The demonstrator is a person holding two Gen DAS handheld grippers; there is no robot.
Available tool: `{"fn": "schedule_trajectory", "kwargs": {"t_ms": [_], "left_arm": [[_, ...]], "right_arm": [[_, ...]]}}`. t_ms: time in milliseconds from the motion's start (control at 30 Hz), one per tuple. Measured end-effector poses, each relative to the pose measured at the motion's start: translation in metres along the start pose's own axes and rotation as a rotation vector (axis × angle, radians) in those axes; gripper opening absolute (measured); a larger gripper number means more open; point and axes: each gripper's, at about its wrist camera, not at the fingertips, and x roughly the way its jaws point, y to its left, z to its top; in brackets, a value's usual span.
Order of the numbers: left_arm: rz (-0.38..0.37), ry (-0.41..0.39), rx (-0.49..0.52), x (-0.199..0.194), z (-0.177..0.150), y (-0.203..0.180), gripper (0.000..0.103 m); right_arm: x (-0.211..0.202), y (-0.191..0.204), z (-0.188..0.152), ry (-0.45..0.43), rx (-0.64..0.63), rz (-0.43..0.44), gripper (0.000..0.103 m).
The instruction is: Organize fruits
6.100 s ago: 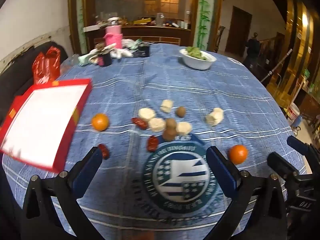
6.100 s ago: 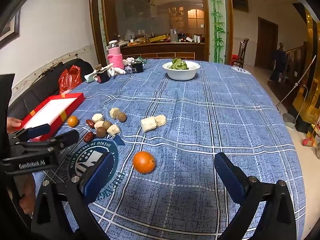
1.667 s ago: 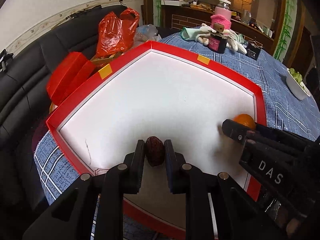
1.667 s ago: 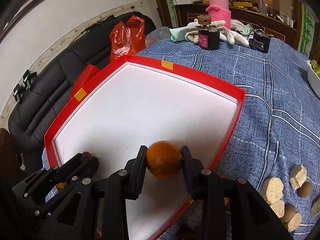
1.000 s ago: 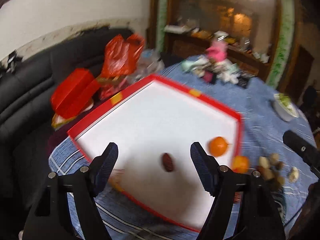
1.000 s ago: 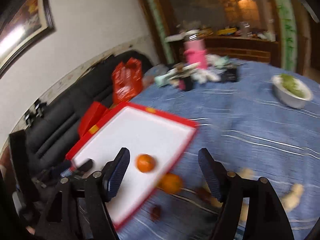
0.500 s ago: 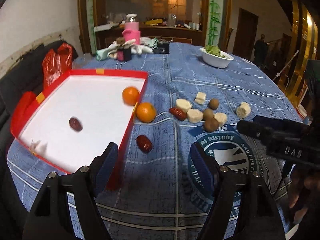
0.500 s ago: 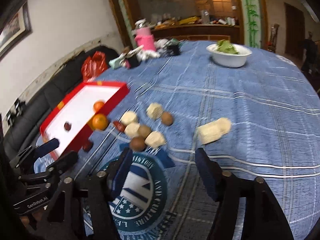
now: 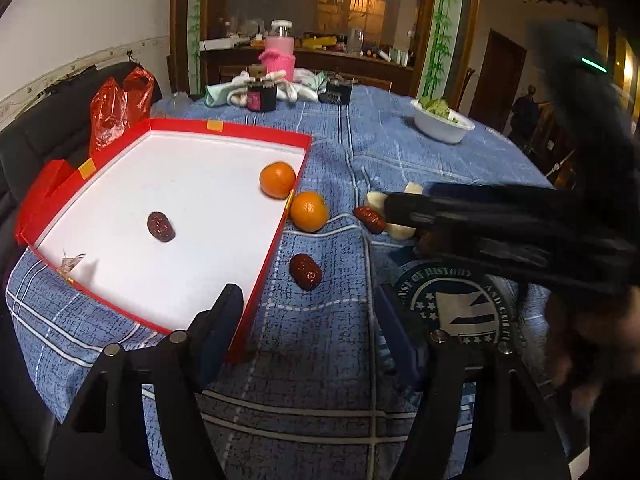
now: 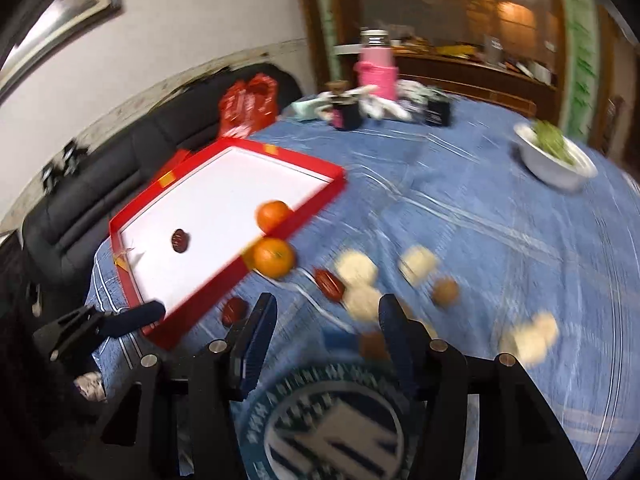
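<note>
A red tray (image 9: 224,135) with a white floor holds one orange (image 9: 277,179) and one red date (image 9: 160,226). A second orange (image 9: 308,211) lies on the blue cloth just outside its right wall. A loose date (image 9: 305,271) lies ahead of my open, empty left gripper (image 9: 310,320). Another date (image 9: 369,219) lies by pale pieces (image 9: 376,200). My right gripper (image 10: 326,326) is open and empty, above the date (image 10: 329,283) and pale pieces (image 10: 356,269); it crosses the left wrist view (image 9: 500,224). The tray (image 10: 280,152) shows in the blurred right wrist view.
A white bowl (image 9: 442,125) of greens stands far right. A pink bottle (image 9: 278,52), cloths and dark jars (image 9: 262,98) crowd the far edge. A red bag (image 9: 116,108) and black sofa (image 9: 40,128) lie left. Brown round fruits (image 10: 445,291) lie right.
Both grippers have come lower and closer to the loose fruit beside the tray. The right gripper swung left toward the dates and now crosses the left wrist view. Fruit has not moved.
</note>
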Motion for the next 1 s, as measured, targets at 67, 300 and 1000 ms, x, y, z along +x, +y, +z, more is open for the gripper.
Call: {"fn": "schedule_trajectory", "kwargs": {"t_ms": [67,300,1000], "left_arm": [[0.0,-0.019,0.001,-0.006,0.0,0.0,0.068],[-0.054,0.002,0.022,-0.009,-0.006,-0.001,0.068],[-0.043,0.032,0.018,0.001,-0.003,-0.009,0.066]], "right_arm": [[0.016,0.013,0.014,0.024,-0.076,0.014,0.048],[0.065,0.029,0.027,0.163,-0.228,0.072,0.037],[0.072,0.014,0.032,0.132,-0.212,0.111,0.034]]}}
